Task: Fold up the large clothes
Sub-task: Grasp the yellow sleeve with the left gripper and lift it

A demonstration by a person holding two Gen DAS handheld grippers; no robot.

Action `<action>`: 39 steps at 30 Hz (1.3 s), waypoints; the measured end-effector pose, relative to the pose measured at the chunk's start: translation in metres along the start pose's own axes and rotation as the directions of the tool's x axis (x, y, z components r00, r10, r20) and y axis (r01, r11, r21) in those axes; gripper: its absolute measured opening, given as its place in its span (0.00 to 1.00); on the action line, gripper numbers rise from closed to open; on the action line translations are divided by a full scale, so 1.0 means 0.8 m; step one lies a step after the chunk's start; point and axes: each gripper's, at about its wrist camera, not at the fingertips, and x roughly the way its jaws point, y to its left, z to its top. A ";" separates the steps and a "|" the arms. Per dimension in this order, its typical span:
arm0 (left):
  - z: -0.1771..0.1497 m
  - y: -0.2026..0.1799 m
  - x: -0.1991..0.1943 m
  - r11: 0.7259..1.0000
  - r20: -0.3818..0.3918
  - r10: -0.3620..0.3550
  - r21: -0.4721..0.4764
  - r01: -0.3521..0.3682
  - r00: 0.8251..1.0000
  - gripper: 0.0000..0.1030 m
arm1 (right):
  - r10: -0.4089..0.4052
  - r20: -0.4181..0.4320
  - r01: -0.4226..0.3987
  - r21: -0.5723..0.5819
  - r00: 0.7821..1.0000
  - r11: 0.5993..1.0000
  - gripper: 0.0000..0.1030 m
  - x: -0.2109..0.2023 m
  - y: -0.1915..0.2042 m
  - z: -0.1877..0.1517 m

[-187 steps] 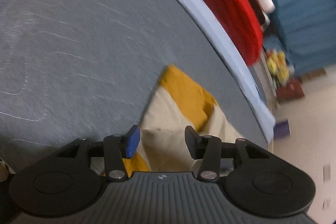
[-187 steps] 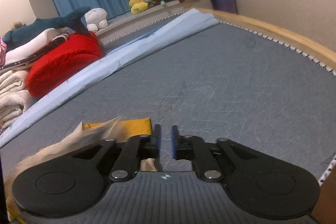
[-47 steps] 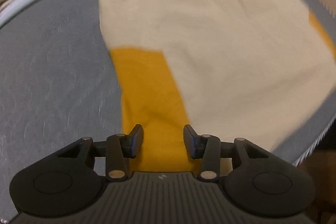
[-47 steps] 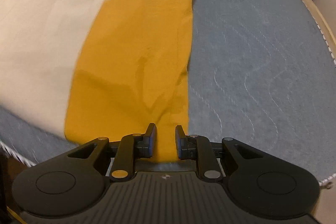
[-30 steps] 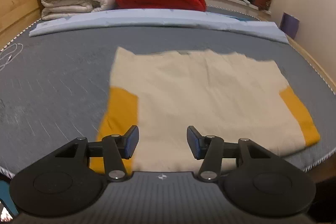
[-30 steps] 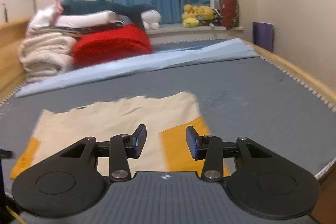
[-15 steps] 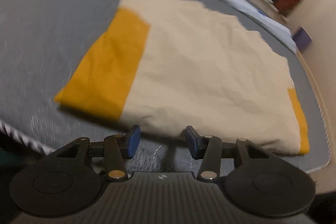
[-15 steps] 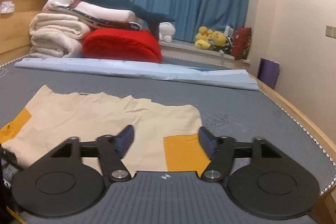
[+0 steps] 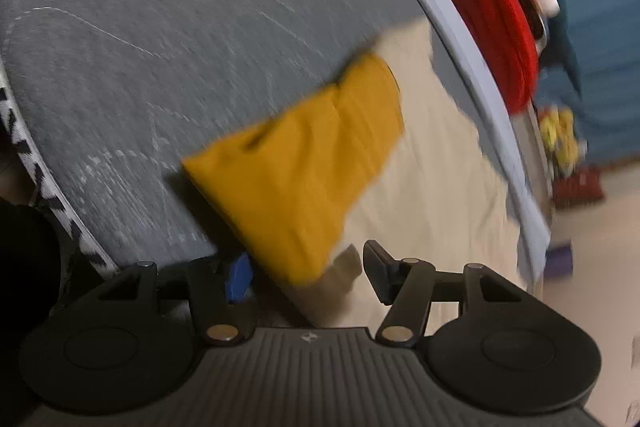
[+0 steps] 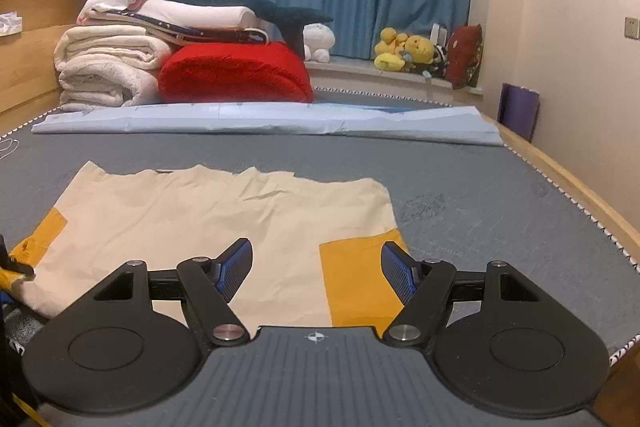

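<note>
A cream garment [image 10: 208, 215] with yellow sleeves lies spread flat on the grey mattress [image 10: 500, 195]. My right gripper [image 10: 316, 265] is open and empty, above the garment's near edge beside the right yellow sleeve [image 10: 360, 275]. In the blurred left wrist view, my left gripper [image 9: 306, 273] is open with the near corner of the left yellow sleeve [image 9: 304, 163] lying between its fingers, the cream body [image 9: 432, 187] beyond. The left gripper's tip shows at the left edge of the right wrist view, at that sleeve [image 10: 38, 239].
A folded light-blue sheet [image 10: 264, 119] lies across the far side of the mattress. Behind it are a red blanket [image 10: 236, 75], stacked white bedding [image 10: 112, 67] and plush toys [image 10: 404, 55]. The wooden bed frame [image 10: 580, 191] runs along the right.
My left gripper has swung down and left to the left yellow sleeve's corner, which now lies between its fingers. My right gripper has opened wider and stayed near the garment's front edge.
</note>
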 end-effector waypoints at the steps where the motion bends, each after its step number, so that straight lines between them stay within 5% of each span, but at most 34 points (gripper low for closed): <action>1: 0.003 0.003 0.000 1.000 0.014 -0.001 -0.019 0.001 1.000 0.62 | 0.005 -0.007 -0.005 0.004 1.000 1.000 0.70 0.002 0.000 0.000; 7: 0.007 0.000 0.004 0.997 0.070 -0.024 -0.076 0.030 0.997 0.61 | 0.031 -0.039 -0.030 0.040 0.999 0.999 0.70 0.007 -0.003 -0.004; 9: 0.005 -0.007 0.011 0.998 0.078 -0.031 -0.055 0.035 0.997 0.47 | 0.037 -0.043 -0.035 0.040 0.998 0.999 0.70 0.008 0.000 -0.005; 10: 0.004 -0.011 0.013 0.999 0.073 -0.023 -0.031 0.025 0.997 0.27 | 0.041 -0.045 -0.039 0.039 0.998 0.998 0.70 0.009 0.001 -0.005; 13: 0.009 -0.017 0.008 0.999 0.089 -0.032 0.014 0.031 0.995 0.13 | 0.050 -0.052 -0.048 0.042 0.997 0.998 0.70 0.012 0.008 -0.003; 20: 0.031 -0.061 -0.053 0.988 0.148 -0.093 0.134 0.073 0.985 0.06 | 0.088 -0.075 -0.084 0.058 0.993 0.995 0.70 0.028 0.043 0.008; 24: 0.053 -0.069 -0.098 0.980 0.180 -0.064 0.195 0.028 0.982 0.06 | 0.128 -0.089 -0.124 0.049 0.988 0.991 0.69 0.040 0.077 0.014; 27: 0.063 -0.082 -0.136 0.942 0.188 -0.027 0.333 -0.038 0.982 0.06 | 0.178 -0.109 -0.176 0.028 0.978 0.984 0.69 0.048 0.109 0.016; 33: 0.058 -0.086 -0.168 0.802 0.158 -0.045 0.594 -0.058 0.986 0.08 | 0.288 -0.236 -0.313 -0.075 0.928 0.947 0.68 0.083 0.191 0.003; 36: 0.047 -0.076 -0.151 0.825 0.105 -0.071 0.566 -0.001 0.992 0.08 | 0.246 -0.453 -0.339 -0.135 0.857 0.931 0.68 0.133 0.229 -0.033; 39: 0.024 -0.088 -0.143 0.758 0.165 -0.035 0.647 -0.081 0.986 0.08 | 0.185 -0.501 -0.305 -0.169 0.846 0.937 0.75 0.154 0.244 -0.043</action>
